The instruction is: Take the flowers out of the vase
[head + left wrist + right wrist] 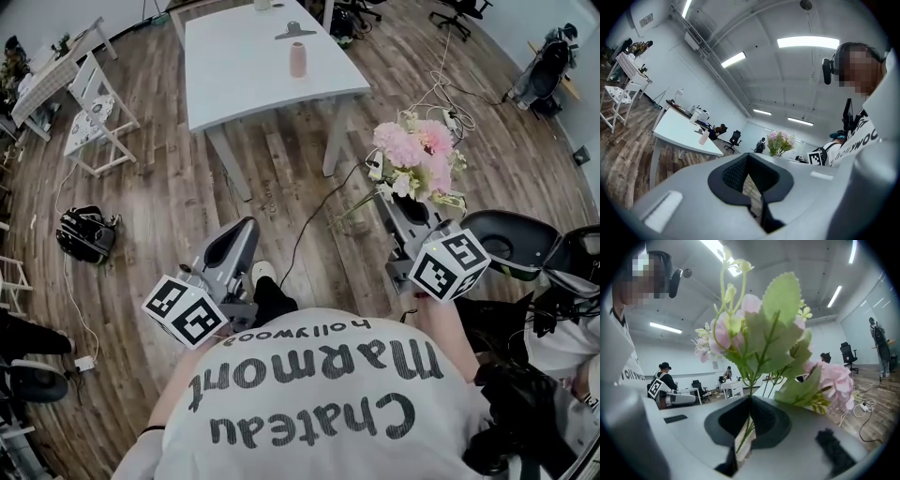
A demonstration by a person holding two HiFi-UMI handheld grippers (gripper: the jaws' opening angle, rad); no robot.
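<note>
Your right gripper (pixel 749 401) pinching the flowers (pixel 759 333) by the stems, blooms standing just above its jaws, your left gripper (pixel 748 157) pressed together, empty.

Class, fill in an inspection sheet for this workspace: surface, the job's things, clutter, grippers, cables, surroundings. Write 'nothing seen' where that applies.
Surface: white table, on a wood floor.
Job's things: pink vase upright on the table, no flowers in it; flowers in the right gripper.
Clutter: grey object beside the vase; black bag on the floor.
Grippers: left gripper shut, empty; right gripper shut on the flowers' stems.
Cables: black cable and white cables on the floor.
Surroundings: white chair, office chair.
</note>
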